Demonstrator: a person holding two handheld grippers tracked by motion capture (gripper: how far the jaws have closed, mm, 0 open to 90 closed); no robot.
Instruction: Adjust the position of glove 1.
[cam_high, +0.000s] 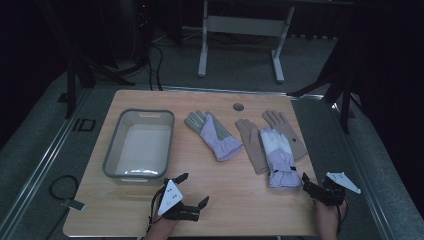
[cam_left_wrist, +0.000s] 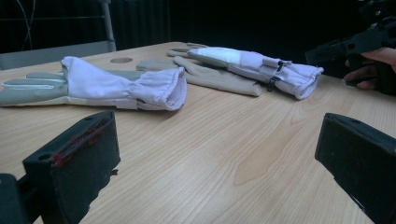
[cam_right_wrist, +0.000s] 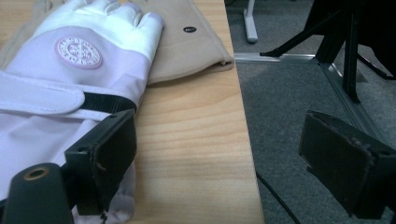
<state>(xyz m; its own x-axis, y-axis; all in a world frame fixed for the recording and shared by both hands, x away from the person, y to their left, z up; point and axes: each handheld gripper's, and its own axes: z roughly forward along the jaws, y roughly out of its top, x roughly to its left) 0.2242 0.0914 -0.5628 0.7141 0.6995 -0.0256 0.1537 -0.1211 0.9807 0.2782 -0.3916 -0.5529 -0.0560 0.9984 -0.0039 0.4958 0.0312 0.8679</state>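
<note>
The left gripper (cam_high: 192, 189) sits low over the near edge of the wooden table (cam_high: 235, 205), its two black jaws spread wide with nothing but bare tabletop between them. Ahead of those jaws, in the left gripper view, a lilac and grey glove (cam_left_wrist: 100, 86) lies flat with its gathered cuff opening turned toward the jaws and its grey fingers pointing away to the left; it is well clear of both pads. Farther off beyond the right jaw lies a second lilac glove (cam_left_wrist: 259, 65) resting on top of a tan glove (cam_left_wrist: 210, 74), and the other hand with its gripper shows past that, at the far right. The right gripper (cam_high: 312, 187) rests at the near right corner of the table, its jaws likewise wide apart and holding nothing. In the right gripper view its left jaw stands over the cuff of the lilac glove (cam_right_wrist: 70, 70), just beside or touching the fabric (I cannot tell which), while its right jaw hangs out past the table edge above the grey carpet (cam_right_wrist: 299, 93). Ahead of the left jaw the glove's white fingers and round badge point away, and the tan glove (cam_right_wrist: 187, 42) peeks out from under it toward the gap between the jaws. From the high view a grey bin (cam_high: 114, 145) stands just beyond the left gripper's jaws.
</note>
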